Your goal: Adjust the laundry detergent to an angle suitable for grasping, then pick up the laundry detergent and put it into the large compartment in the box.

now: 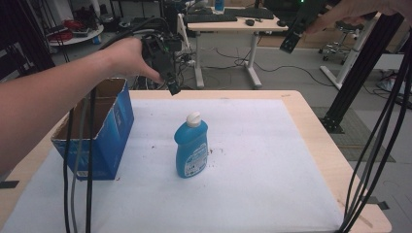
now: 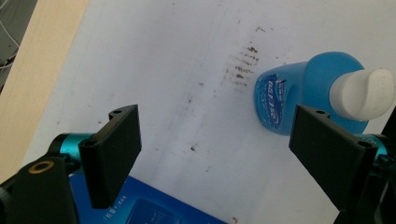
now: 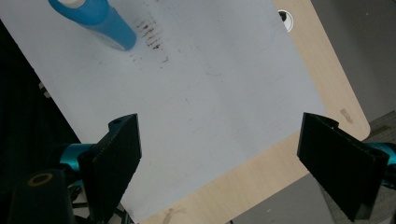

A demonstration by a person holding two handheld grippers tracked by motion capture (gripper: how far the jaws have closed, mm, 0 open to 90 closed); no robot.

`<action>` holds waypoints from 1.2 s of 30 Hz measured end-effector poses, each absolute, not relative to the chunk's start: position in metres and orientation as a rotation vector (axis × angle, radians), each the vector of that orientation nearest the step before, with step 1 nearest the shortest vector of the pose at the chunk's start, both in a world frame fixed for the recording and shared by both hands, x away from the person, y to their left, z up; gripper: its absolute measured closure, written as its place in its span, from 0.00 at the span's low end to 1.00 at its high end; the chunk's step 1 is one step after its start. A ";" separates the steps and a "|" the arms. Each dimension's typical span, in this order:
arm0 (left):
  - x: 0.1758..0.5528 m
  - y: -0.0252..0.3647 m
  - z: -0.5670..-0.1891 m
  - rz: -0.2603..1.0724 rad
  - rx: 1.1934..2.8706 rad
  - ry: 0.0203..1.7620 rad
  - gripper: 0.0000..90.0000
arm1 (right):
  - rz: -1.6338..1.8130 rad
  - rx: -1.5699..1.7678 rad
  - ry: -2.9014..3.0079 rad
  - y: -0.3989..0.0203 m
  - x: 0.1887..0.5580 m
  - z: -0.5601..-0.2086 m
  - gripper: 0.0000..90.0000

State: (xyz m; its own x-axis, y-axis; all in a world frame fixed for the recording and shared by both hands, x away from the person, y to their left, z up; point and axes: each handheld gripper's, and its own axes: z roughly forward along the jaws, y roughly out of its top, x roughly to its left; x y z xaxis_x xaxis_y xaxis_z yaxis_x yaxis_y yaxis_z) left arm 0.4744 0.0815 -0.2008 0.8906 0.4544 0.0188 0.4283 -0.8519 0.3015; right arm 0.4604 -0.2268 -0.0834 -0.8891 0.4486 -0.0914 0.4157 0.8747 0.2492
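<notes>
Blue plastic with a white cap: from the high view, the bottle (image 1: 191, 145) stands upright near the middle of the white sheet (image 1: 262, 160) covering your desk (image 1: 316, 126), with a few dark specks just to its right. An open blue cardboard box (image 1: 104, 133) sits to its left, well apart, its near side partly hidden by your left forearm and the black cables hanging across it. Your left gripper (image 1: 167, 68) hovers above the desk's far edge behind the box, too dark and small here to judge its fingers; your right gripper (image 1: 294, 36) is raised high at the far right, cut off by the top of the frame. In the left gripper view, the fingers (image 2: 114, 154) stand wide apart and empty, looking down on the sheet; the bottle (image 2: 299, 93) lies off to the upper right, its lower edge covered by the right finger, and a corner of the box (image 2: 154, 205) shows at the bottom. Dark smudges (image 2: 243, 65) mark the sheet beside the bottle. In the right gripper view, the fingers (image 3: 116, 158) are also spread wide with nothing between them; the bottle (image 3: 100, 21) is cut off at the top left corner.
</notes>
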 end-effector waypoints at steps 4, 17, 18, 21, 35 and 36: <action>0.473 0.082 -0.199 0.130 2.772 0.658 0.19 | 0.342 0.663 2.905 -0.227 0.460 -0.084 0.14; 0.464 0.089 -0.191 0.102 2.742 0.627 0.19 | 0.349 0.674 2.905 -0.229 0.458 -0.087 0.14; 0.461 0.090 -0.190 0.095 2.735 0.624 0.19 | 0.348 0.676 2.904 -0.230 0.459 -0.087 0.14; 0.457 0.090 -0.186 0.082 2.731 0.602 0.19 | 0.348 0.684 2.902 -0.232 0.458 -0.088 0.14; 0.427 0.079 -0.175 0.016 2.732 0.466 0.19 | 0.350 0.687 2.909 -0.233 0.462 -0.093 0.14; 0.426 0.078 -0.175 0.015 2.736 0.458 0.19 | 0.351 0.685 2.910 -0.233 0.462 -0.094 0.14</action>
State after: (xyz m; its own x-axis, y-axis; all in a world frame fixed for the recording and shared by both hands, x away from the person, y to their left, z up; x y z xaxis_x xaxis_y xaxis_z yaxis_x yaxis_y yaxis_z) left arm 0.4260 0.0778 -0.1750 0.9474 0.3165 -0.0487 0.3125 -0.8806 0.3561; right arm 0.4617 -0.2326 -0.0937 -0.8883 0.4533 -0.0741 0.4227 0.8699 0.2541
